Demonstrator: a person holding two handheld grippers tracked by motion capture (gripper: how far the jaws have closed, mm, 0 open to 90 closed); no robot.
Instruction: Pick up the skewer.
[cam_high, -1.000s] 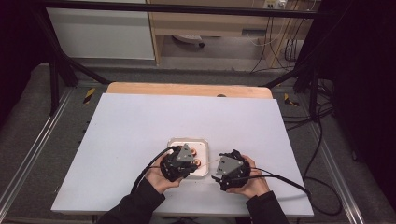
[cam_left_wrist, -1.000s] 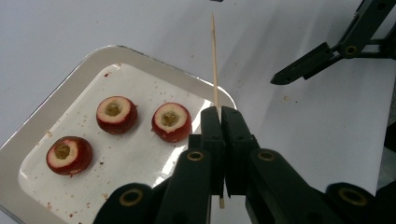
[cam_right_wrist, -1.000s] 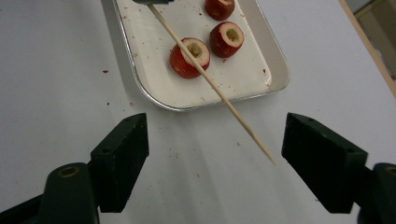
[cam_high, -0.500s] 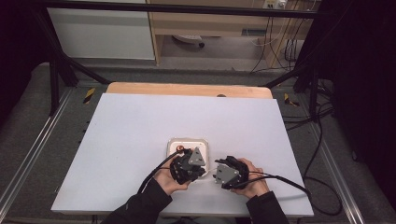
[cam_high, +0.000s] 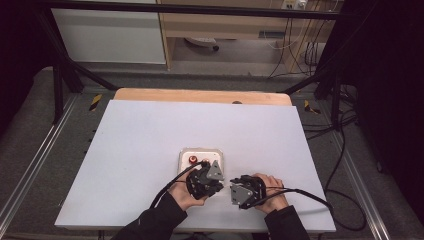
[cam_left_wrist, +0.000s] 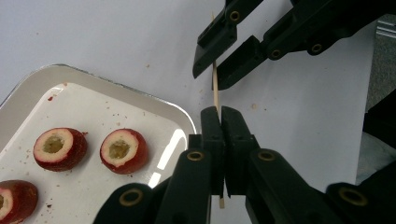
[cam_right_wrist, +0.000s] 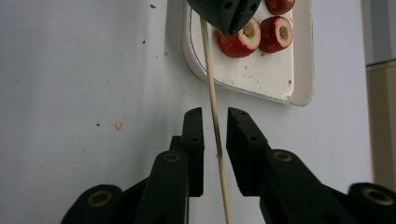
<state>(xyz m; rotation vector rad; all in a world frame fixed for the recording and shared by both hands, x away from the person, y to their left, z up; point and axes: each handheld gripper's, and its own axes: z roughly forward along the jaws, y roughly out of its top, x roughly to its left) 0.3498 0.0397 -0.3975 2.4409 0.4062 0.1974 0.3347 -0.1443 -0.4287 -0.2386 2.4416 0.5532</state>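
While L gripper (cam_left_wrist: 219, 116) clamps 1 skewer (cam_left_wrist: 215, 88) | R gripper (cam_right_wrist: 215, 122) jaws closing, apart | 3 fruit halves (cam_left_wrist: 124, 150)

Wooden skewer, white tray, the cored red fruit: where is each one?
wooden skewer (cam_right_wrist: 211, 88), right gripper view, middle of its shaft.
white tray (cam_left_wrist: 154, 100), left gripper view, its raised rim.
cored red fruit (cam_left_wrist: 124, 150), left gripper view, its cut face.
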